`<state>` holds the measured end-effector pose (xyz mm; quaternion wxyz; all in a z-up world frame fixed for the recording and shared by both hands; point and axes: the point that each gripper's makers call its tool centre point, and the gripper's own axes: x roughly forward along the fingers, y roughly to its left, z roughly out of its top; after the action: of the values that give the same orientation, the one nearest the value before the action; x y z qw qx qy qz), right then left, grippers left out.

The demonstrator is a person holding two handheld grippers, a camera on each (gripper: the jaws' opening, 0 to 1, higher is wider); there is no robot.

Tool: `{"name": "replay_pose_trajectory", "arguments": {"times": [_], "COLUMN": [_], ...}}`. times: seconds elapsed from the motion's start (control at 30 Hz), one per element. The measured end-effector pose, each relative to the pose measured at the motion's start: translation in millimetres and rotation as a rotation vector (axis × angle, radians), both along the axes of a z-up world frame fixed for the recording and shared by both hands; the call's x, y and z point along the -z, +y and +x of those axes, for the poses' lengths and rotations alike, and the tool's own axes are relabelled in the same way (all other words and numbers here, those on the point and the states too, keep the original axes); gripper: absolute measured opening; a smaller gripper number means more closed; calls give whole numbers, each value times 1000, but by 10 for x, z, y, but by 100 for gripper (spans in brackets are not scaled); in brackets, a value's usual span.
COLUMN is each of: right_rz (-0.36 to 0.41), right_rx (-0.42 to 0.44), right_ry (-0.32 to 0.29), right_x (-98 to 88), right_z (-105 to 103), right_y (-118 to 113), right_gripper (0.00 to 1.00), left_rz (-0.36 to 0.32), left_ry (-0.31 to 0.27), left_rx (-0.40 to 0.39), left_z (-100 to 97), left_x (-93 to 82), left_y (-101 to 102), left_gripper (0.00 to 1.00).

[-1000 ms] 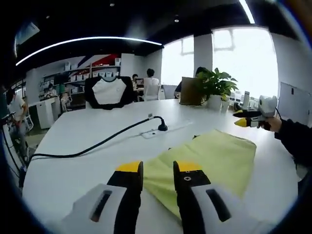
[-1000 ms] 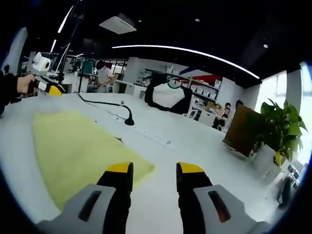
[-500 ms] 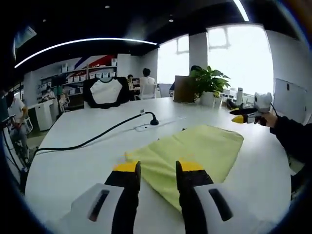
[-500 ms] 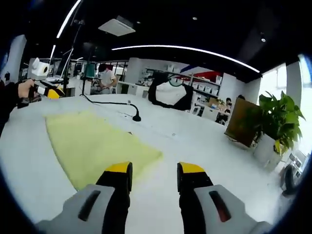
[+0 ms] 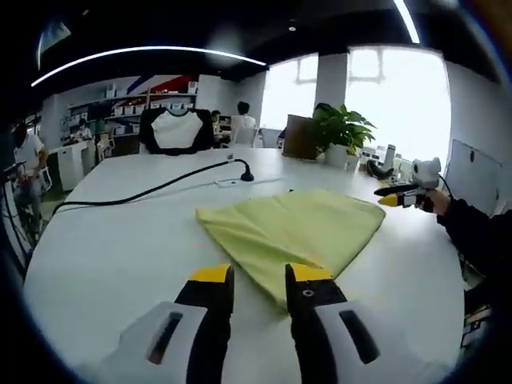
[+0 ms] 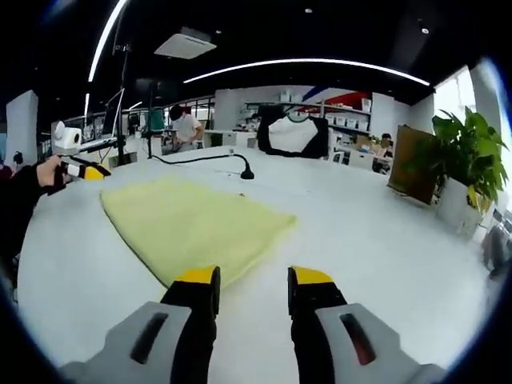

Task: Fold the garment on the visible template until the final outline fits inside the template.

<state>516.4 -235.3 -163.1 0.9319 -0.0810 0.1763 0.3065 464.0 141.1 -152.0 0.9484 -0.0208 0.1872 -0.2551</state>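
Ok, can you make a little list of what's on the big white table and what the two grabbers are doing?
table: white table
garment: yellow-green cloth, lying flat on the table
cable: black cable running across the table behind the cloth
plant: potted plant at the far edge
left gripper: fingers apart, holding nothing
right gripper: fingers apart, holding nothing

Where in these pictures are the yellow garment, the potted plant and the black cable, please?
yellow garment [image 5: 296,228]: left gripper view, middle of the cloth.
potted plant [image 5: 342,128]: left gripper view, its leaves.
black cable [image 5: 152,192]: left gripper view, mid-run on the table.
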Motion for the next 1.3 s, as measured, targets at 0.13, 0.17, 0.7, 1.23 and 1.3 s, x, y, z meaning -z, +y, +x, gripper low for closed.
{"name": "replay_pose_trajectory", "arguments": {"times": [0.13,0.17,0.7,1.23,1.3], "right_rz": [7,10,128,42,1], "right_rx": [-37,-44,-124,-148,-152], "right_ry": [38,55,204,151,138], "right_x": [59,81,228,167,173], "right_z": [-91,-119,-262,-258,-245], "right_y": [70,84,367,191,146], "right_gripper": [29,29,15,0,0], "left_rz": [-24,-28,-143,-219,-210], "left_ry": [39,44,116,141,118], "left_rx": [22,29,48,48,31], "left_z": [-71,-79,-73,-148,-121], "left_x": [107,125,214,178,146], "left_y": [-46,-69,-250,-172,-116], "left_gripper": [25,24,9,2,2]}}
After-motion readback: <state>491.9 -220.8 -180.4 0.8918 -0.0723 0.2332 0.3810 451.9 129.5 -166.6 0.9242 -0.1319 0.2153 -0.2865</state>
